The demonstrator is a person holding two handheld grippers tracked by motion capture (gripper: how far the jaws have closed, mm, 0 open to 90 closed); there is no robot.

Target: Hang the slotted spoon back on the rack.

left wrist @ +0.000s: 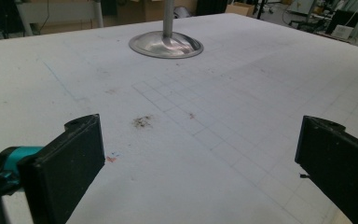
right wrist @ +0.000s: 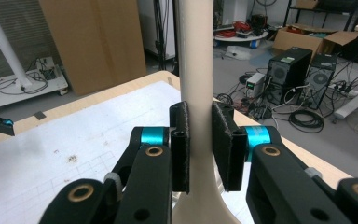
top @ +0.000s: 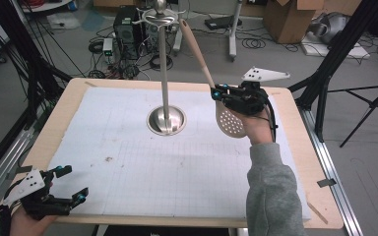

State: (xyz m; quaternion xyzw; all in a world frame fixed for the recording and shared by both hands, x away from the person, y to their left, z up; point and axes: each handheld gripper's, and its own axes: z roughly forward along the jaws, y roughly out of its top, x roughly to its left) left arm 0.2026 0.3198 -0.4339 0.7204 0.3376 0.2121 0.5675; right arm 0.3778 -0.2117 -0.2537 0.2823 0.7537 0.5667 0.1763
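Left to right across the high view. At the near left corner of the white gridded foam mat point(top: 128, 147), which covers the pale wooden table point(top: 69, 98), a hand holds the left gripper point(top: 74, 184) low over the mat, its jaws spread wide with nothing between them; in the left gripper view the left gripper point(left wrist: 193, 158) frames bare mat, with a small dark smudge point(left wrist: 142, 122) just ahead of the jaws. Farther ahead of this tool, well apart from it, stands the polished steel stand with a round dished base and a tall upright rod point(top: 166, 98).

To the right of the stand, a hand in a grey sleeve point(top: 270, 191) holds the right gripper point(top: 218, 92) raised above the mat. Its jaws pinch the beige long-handled perforated skimmer spoon point(top: 229, 120) at the neck, where handle meets bowl. The round holed bowl hangs below the jaws, while the handle rises beyond them, slanting toward the top of the stand. In the right gripper view the right gripper point(right wrist: 200, 144) presses both pads against the skimmer's handle point(right wrist: 193, 56), which runs upright between them.
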